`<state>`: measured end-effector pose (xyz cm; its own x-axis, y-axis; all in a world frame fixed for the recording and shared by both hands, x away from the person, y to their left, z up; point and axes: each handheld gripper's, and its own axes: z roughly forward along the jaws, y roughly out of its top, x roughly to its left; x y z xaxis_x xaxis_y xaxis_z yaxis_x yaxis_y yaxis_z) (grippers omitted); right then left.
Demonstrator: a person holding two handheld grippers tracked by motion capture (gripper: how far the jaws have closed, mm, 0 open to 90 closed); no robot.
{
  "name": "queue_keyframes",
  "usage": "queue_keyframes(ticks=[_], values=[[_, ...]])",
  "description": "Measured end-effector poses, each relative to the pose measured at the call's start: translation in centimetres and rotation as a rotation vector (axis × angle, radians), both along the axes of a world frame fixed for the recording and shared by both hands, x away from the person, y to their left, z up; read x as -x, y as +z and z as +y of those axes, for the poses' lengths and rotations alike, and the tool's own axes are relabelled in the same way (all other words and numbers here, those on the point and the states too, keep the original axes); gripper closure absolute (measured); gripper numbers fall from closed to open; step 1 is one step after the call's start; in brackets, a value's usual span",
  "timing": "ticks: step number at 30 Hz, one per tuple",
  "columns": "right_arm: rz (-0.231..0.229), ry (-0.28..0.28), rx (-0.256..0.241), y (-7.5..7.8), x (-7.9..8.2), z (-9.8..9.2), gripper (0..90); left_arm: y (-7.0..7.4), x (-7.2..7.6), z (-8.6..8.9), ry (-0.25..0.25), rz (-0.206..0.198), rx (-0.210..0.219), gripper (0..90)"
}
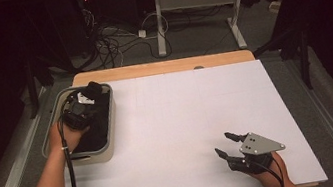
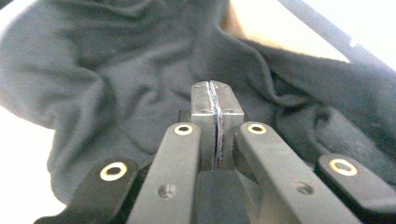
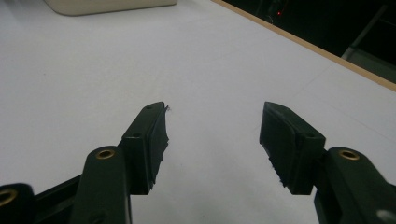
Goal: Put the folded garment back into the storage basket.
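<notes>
A black cloth (image 1: 95,131) lies crumpled in a grey bin (image 1: 110,127) at the table's left side. My left gripper (image 1: 93,90) is down inside the bin over the cloth. In the left gripper view its jaws (image 2: 213,91) are pressed together just above the folds of the cloth (image 2: 116,79), with no fabric visibly pinched between them. My right gripper (image 1: 223,143) rests near the front right of the white table top (image 1: 182,111). Its jaws (image 3: 212,123) stand wide apart with only bare table between them.
The bin's pale wall (image 3: 107,5) shows at the far edge of the right gripper view. A wooden strip (image 1: 160,67) runs along the table's back edge. Beyond it are cables (image 1: 111,44) on the floor and a metal desk frame (image 1: 159,19).
</notes>
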<state>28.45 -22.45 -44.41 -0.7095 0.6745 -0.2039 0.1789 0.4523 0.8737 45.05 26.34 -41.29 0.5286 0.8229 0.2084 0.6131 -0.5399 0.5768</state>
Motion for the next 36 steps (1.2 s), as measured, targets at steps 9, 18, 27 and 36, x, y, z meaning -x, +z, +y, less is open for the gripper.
queue_keyframes(ticks=[9, 18, 27, 36], values=[[-0.002, 0.000, 0.004, -0.1, 0.0, 0.1, 41.7, 0.6, 0.2, 0.6, 0.040, -0.114, 0.047, 86.7], [-0.008, -0.005, 0.006, -0.2, -0.1, 0.0, 41.2, 1.0, 0.3, 0.8, 0.057, -0.184, 0.032, 83.8], [-0.030, -0.013, 0.018, -0.6, -0.4, -0.4, 37.7, 1.5, 0.2, 1.1, 0.065, -0.228, 0.064, 78.0], [-0.058, -0.019, -0.008, -0.6, -0.4, -0.7, 32.8, 2.3, 0.9, 0.6, 0.044, -0.295, 0.079, 70.9]])
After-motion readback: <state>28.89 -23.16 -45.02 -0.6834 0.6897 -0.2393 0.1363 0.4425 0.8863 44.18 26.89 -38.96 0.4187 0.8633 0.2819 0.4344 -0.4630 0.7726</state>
